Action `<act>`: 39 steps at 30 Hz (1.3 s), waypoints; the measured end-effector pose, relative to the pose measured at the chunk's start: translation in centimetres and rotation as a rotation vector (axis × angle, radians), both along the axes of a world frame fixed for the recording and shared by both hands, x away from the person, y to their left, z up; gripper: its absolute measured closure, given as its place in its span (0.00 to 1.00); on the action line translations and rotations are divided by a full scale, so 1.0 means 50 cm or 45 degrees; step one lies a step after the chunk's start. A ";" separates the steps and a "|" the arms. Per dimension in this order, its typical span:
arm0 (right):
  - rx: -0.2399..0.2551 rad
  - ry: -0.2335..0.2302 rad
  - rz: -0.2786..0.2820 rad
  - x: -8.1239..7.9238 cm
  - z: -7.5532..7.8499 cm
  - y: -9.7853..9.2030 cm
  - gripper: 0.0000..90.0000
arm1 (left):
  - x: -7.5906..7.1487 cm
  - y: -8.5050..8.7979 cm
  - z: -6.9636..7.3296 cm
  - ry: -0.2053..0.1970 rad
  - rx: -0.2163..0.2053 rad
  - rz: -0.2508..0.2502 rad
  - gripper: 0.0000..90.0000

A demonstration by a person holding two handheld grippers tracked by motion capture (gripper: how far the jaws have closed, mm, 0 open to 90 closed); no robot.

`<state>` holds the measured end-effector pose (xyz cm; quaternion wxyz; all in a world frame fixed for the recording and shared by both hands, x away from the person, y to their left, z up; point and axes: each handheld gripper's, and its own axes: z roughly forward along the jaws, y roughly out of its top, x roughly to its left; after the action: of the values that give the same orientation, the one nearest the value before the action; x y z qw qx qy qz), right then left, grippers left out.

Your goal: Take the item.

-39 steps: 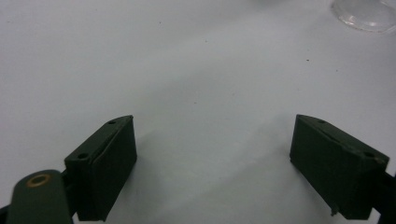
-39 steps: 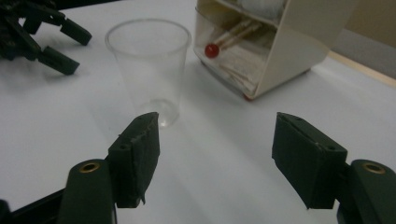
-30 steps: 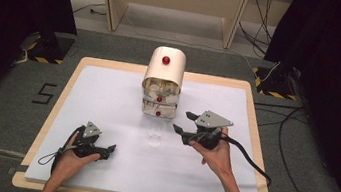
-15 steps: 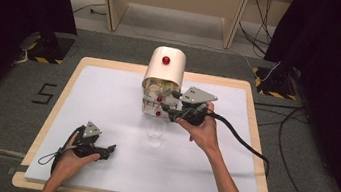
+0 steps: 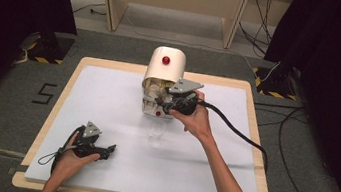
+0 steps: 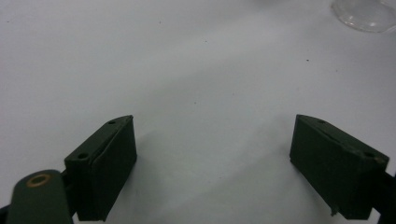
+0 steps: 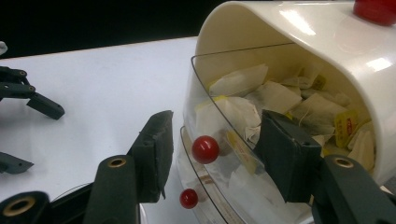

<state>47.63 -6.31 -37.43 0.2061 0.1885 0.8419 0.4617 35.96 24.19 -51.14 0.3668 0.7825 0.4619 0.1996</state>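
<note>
The right gripper [image 5: 161, 102] has moved away from the person and toward the middle of the table [image 5: 112, 67], up to the front of the cream box [image 5: 163, 80]. A second ago it was out to the right of the box. Its jaws have just been closing a bit, but they are not shut. In the right gripper view, the upper red knob [image 7: 205, 149] sits in the gap between the two jaws, and the pads do not press on it. This knob is on a clear curved drawer front [image 7: 233, 121]. Behind the clear front are many tea bags [image 7: 261, 98]. A lower red knob [image 7: 188, 198] is just under the first one. A big red button [image 5: 166, 60] sits on top of the box.

The box stands at the far middle of the table. A clear glass [image 5: 155, 135] stands just in front of it, nearer the person.

The left gripper [image 5: 105, 150] has stayed in its place, low on the table's near left side. Its jaws are wide apart and hold nothing. The white table top shows between them, and the glass [image 6: 366, 14] is off at the edge of that view.
</note>
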 end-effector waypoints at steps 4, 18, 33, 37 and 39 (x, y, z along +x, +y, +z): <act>0.011 0.006 0.014 -0.006 0.000 -0.003 0.51 | 0.000 0.000 0.000 -0.001 -0.001 0.000 0.15; 0.042 0.033 0.080 -0.062 -0.010 -0.014 0.52 | 0.000 0.000 0.000 -0.001 0.000 0.001 0.15; 0.013 0.030 0.108 -0.095 -0.016 -0.015 0.53 | 0.000 0.000 0.000 -0.001 0.000 0.000 0.15; 0.008 0.024 0.113 -0.099 -0.017 -0.015 0.53 | 0.000 0.000 0.000 -0.001 0.000 0.000 0.15; 0.008 0.023 0.113 -0.101 -0.018 -0.015 0.53 | 0.000 0.000 0.000 -0.001 0.000 0.000 0.15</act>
<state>42.58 -7.04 -38.33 0.1771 0.1556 0.8499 0.4712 35.96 24.19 -51.15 0.3671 0.7824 0.4617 0.2000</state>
